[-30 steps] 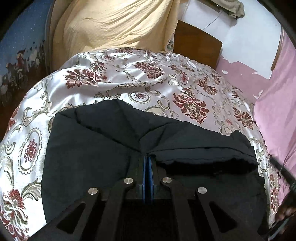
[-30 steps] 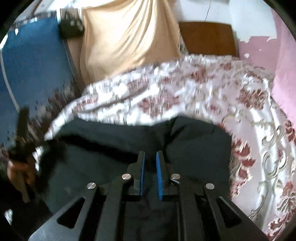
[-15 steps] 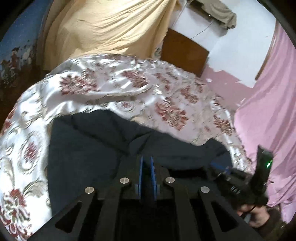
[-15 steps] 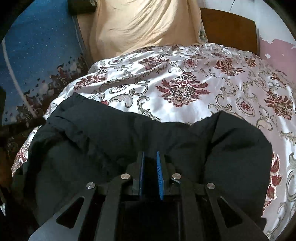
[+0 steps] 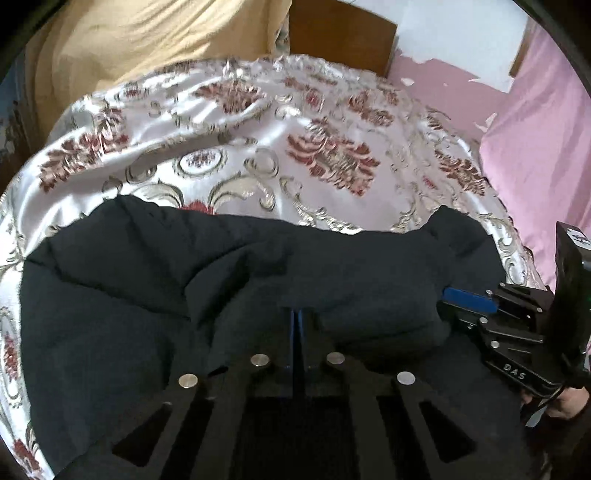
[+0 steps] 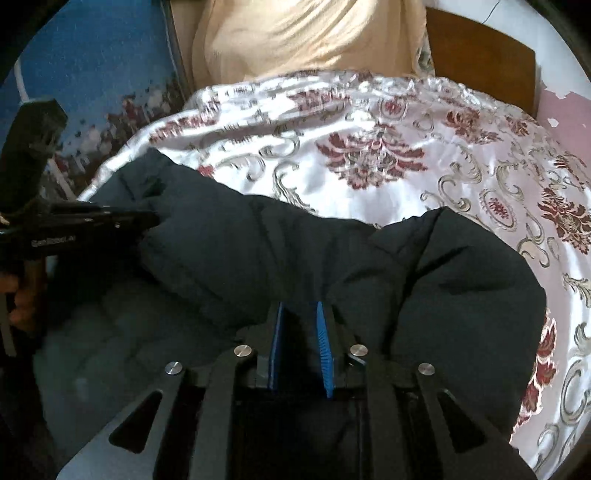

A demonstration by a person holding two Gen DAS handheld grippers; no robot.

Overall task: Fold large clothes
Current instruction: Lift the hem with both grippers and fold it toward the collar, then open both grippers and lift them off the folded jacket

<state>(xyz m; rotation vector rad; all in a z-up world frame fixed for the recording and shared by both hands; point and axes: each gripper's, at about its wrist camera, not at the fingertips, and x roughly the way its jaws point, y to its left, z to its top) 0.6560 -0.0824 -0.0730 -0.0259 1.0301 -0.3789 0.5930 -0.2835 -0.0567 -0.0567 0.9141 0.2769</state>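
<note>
both grippers hold the near edge of a dark padded coat (image 5: 258, 280), which lies across the near half of a bed; its far edge runs from about 9 o'clock to 3 o'clock in the left wrist view. bulky, quilted, thick at the fold.

left gripper (image 5: 297, 321): blue pads pressed together, dark cloth bunched around the tips; judged clamped on a thin layer of the coat. right gripper (image 6: 300, 321): pads set a little apart with coat fabric packed between them; judged clamped on a thicker wad.

risks from here:
- left grip looks thin. if only the outer shell is caught, the padding could slide and the edge drop out mid-fold.
- satin bedspread (image 5: 325, 122) looks slick. pulling the coat forward may drag the whole garment rather than turn it over.
- uneven lift between the two grippers would skew the fold line, since the puffy layers spring back.
- grippers sit near each other at the hem; the right one shows at 3 o'clock in the left view, and closing further could knock them together.

surroundings: yellow cloth (image 6: 306, 33) draped at 12 o'clock beyond the bed, wooden headboard (image 6: 484, 55) at 1 o'clock, pink curtain (image 5: 543, 122) at 2 o'clock, blue patterned fabric (image 6: 99, 70) at 10 o'clock. bedspread ahead of the coat is unobstructed; nothing stands in the fold's path.
</note>
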